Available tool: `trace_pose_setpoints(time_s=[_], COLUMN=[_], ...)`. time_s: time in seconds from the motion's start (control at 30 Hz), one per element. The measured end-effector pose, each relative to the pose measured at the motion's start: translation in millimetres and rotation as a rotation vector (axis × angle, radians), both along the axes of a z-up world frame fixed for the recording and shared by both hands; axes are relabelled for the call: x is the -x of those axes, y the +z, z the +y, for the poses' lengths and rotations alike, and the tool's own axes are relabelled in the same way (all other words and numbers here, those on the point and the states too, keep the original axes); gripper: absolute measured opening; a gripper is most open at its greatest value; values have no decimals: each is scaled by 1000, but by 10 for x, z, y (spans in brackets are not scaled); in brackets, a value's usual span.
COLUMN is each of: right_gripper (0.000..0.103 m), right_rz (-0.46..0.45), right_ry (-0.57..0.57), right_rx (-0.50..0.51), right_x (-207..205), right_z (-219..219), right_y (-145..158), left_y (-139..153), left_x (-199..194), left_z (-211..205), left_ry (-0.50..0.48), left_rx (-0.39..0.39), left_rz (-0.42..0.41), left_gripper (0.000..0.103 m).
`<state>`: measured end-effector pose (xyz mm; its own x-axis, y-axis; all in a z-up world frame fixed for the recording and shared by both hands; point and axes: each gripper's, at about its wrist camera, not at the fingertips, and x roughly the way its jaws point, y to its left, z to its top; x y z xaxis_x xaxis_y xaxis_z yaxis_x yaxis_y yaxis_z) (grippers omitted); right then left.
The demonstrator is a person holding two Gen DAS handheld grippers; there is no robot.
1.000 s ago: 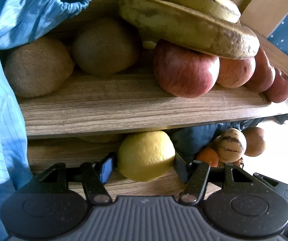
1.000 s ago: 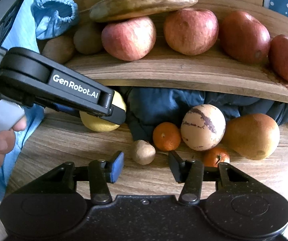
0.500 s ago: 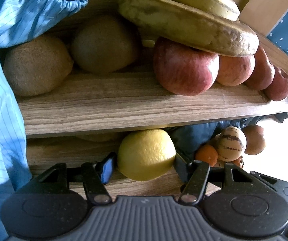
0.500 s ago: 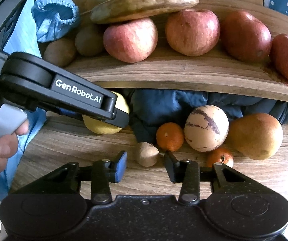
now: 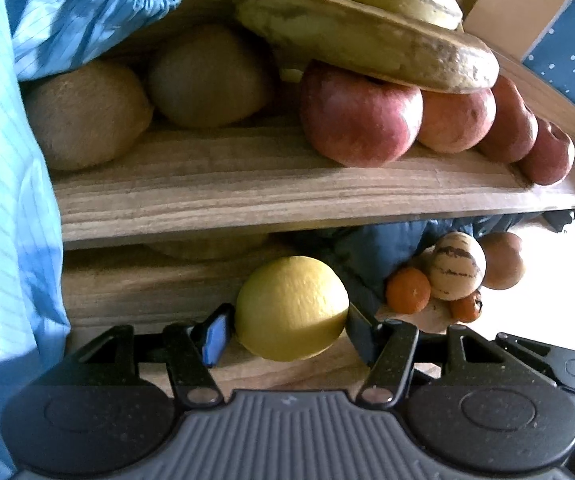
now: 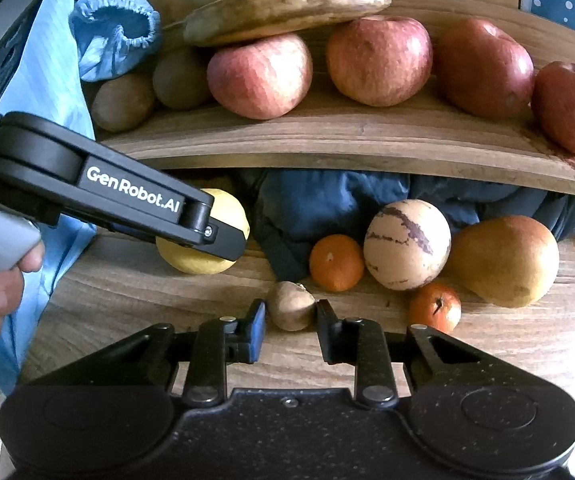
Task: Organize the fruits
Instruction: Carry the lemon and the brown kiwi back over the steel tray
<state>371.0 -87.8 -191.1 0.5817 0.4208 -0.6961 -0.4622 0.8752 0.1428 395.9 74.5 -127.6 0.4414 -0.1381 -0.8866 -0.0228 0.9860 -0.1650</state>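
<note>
My left gripper is shut on a yellow lemon and holds it just under the upper wooden shelf; it also shows in the right wrist view, with the lemon low over the lower board. My right gripper has its jaws narrowly apart around a small brown fruit on the lower board; I cannot tell if the pads touch it. On the upper shelf lie two kiwis, several red apples and bananas.
On the lower board sit an orange tangerine, a striped cream melon, a second tangerine and a brown pear. Dark blue cloth lies behind them. A light blue sleeve fills the left.
My right gripper has moved forward and its jaws have narrowed around the small brown fruit. The left gripper with the lemon has barely moved.
</note>
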Motion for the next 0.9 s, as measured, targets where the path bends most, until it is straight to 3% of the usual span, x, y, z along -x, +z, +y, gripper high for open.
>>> trace_pose_setpoints(time_s=[0.9], right_gripper=[29], right_rz=[-22], right_ry=[-36], right_rx=[-28], right_x=[366], right_z=[-279], right_y=[61], left_y=[28], left_x=[351], left_z=[-289], left_ry=[-28], left_rx=[8], left_rz=[0], left_gripper=[63])
